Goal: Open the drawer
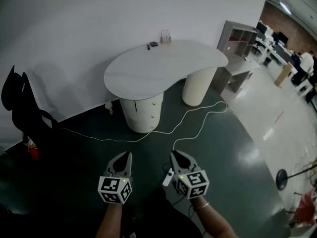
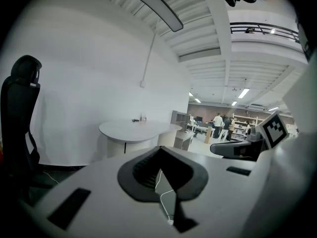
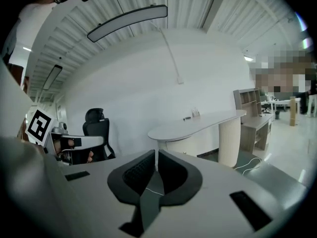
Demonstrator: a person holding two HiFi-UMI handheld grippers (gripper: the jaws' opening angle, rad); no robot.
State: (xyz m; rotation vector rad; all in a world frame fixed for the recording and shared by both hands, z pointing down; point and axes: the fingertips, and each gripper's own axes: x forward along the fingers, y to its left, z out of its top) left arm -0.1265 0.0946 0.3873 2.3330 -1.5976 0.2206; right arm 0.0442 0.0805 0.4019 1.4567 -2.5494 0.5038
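Note:
The drawer unit (image 1: 142, 112) is a round white pedestal with small knobs under the left end of a curved white table (image 1: 163, 63). It is closed and stands on the dark floor well ahead of me. It shows small in the left gripper view (image 2: 124, 147) and in the right gripper view (image 3: 185, 146). My left gripper (image 1: 128, 154) (image 2: 160, 149) and right gripper (image 1: 173, 153) (image 3: 156, 152) hang side by side low in the head view, far short of the pedestal. Both are shut and hold nothing.
A black office chair (image 1: 20, 108) stands at the left. A white cable (image 1: 190, 115) snakes across the floor between me and the table. A second white column (image 1: 198, 86) holds the table's right end, with a grey shelf desk (image 1: 237, 51) beyond. Small items (image 1: 153, 44) lie on the tabletop.

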